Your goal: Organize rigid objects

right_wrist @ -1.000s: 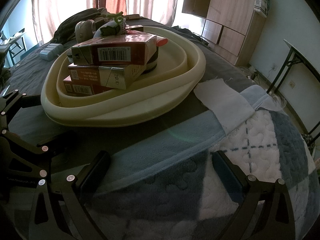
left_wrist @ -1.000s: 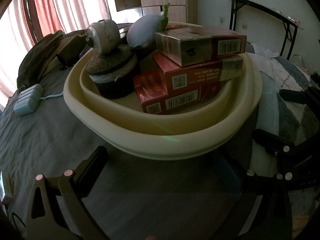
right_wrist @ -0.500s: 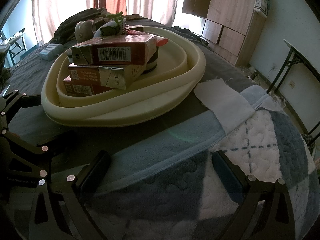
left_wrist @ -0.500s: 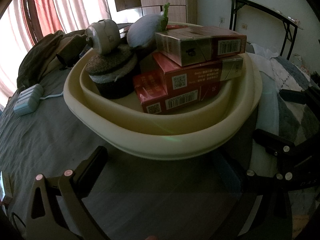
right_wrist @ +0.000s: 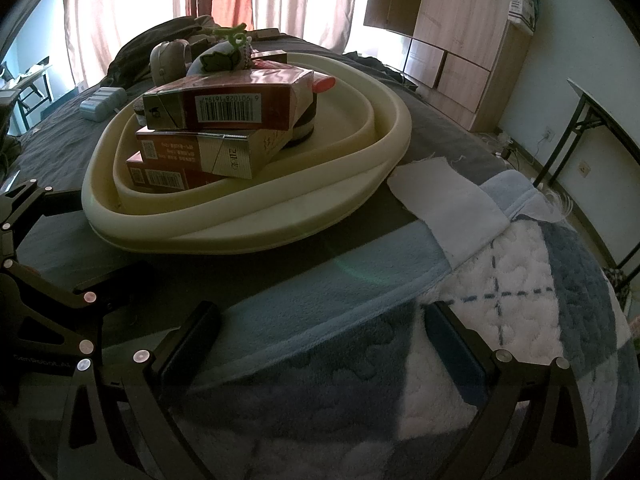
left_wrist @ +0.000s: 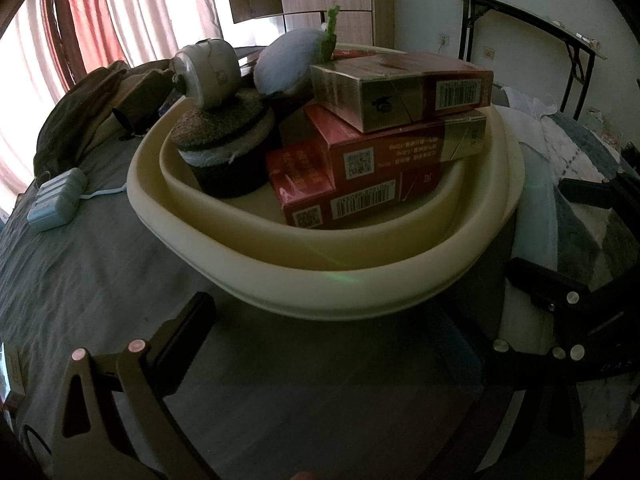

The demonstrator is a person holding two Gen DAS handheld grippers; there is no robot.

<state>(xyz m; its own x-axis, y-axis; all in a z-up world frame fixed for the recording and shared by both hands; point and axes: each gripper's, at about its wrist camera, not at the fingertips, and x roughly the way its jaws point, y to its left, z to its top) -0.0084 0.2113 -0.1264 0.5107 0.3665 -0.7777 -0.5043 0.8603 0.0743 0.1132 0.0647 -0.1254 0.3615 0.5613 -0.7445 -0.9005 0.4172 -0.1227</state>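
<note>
A cream basin (left_wrist: 360,284) sits on the bed and also shows in the right wrist view (right_wrist: 248,216). It holds three stacked red cartons (left_wrist: 400,148) (right_wrist: 224,120), a dark round block (left_wrist: 228,148) with a grey ball-shaped object (left_wrist: 208,72) on top, and a pale blue plush (left_wrist: 288,64). My left gripper (left_wrist: 324,320) is open and empty just in front of the basin's near rim. My right gripper (right_wrist: 320,328) is open and empty over the blanket, short of the basin.
A pale blue case with a cord (left_wrist: 56,200) lies left of the basin. A dark bag (left_wrist: 80,120) sits behind it. A white cloth (right_wrist: 444,204) lies on the patterned blanket (right_wrist: 520,300). A wooden wardrobe (right_wrist: 460,40) and a folding table (right_wrist: 600,112) stand beyond.
</note>
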